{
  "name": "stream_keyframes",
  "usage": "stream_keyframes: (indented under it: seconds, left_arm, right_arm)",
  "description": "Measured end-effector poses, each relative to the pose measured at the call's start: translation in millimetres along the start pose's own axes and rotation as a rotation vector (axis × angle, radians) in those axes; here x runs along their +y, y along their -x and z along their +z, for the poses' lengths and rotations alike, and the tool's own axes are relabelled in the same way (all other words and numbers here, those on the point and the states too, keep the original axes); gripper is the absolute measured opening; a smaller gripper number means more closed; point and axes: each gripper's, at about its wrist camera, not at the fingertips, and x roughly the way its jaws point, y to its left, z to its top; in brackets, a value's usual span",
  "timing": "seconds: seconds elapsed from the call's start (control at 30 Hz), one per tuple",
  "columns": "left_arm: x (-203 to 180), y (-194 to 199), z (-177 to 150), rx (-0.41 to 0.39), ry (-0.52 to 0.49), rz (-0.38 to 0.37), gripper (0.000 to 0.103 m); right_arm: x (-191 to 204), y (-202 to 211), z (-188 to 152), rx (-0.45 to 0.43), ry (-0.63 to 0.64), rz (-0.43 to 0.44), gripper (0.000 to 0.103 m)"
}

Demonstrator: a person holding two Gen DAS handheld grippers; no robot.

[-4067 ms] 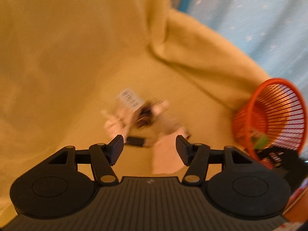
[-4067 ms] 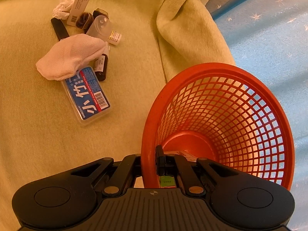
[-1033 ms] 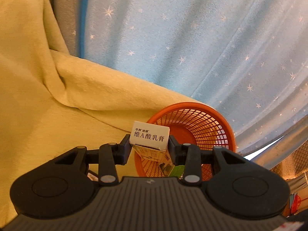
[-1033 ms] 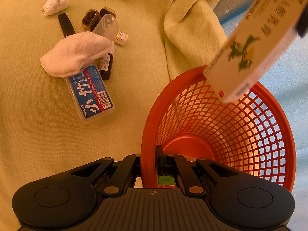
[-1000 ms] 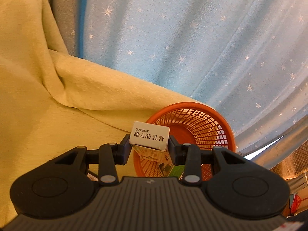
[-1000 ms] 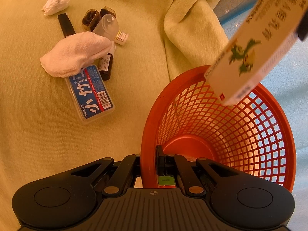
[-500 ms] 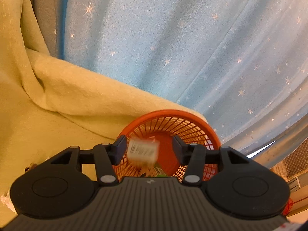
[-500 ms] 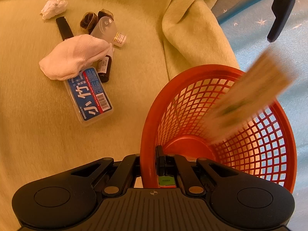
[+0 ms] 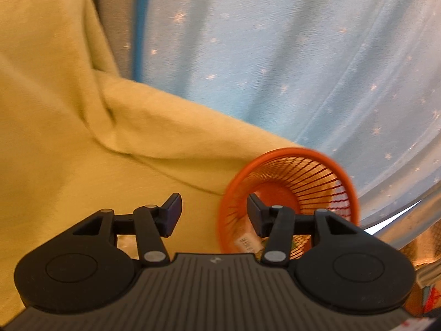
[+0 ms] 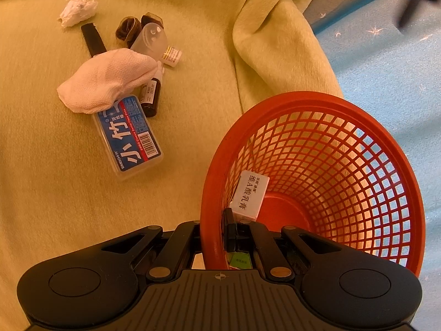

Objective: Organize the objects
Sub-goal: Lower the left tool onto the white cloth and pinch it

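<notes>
1. A yellow blanket (image 10: 55, 193) covers the surface under everything, bunched into a fold beside a pale blue star-print curtain (image 9: 275, 55).
2. An orange mesh basket (image 10: 358, 143) stands on the blanket next to that fold, its near rim pinched between the closed jaws of the right tongs (image 10: 220, 229).
3. The left tongs (image 9: 213, 212) hang above the blanket with jaws spread wide and nothing between them; the basket (image 9: 289, 160) shows blurred just past the right finger.
4. A white carton (image 10: 249, 193) printed with black characters lies inside the basket, leaning against the near wall just above the right tongs' fingers.
5. A white cloth (image 10: 107, 81) lies crumpled on the blanket, well apart from the basket.
6. A blue-labelled clear case (image 10: 129, 138) lies partly under the cloth's near edge.
7. A small brown bottle (image 10: 150, 99) lies just beside the case, its top under the cloth.
8. A crumpled white tissue (image 10: 78, 9) sits farthest back, apart from the pile.
</notes>
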Motion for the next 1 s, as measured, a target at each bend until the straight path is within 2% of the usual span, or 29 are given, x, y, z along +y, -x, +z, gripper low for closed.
stream_keyframes:
  seconds: [0.37,0.7,0.77,1.0]
  left_arm:
    - [63,8,-39,0.06,0.011,0.167,0.047]
    - [110,-7,-92,0.15,-0.015,0.275,0.057]
    - [114,-15,-100,0.168,-0.015,0.271,0.057]
    - [114,-51,-123,0.195,0.054,0.167,0.059]
  right_arm:
    - [-1,1,-1,0.001,0.001,0.003,0.0]
    - [0,2,-1,0.004,0.008,0.001,0.0]
    - [0,2,-1,0.004,0.01,0.001,0.0]
    - [2,1,-3,0.0,0.023,-0.002,0.0]
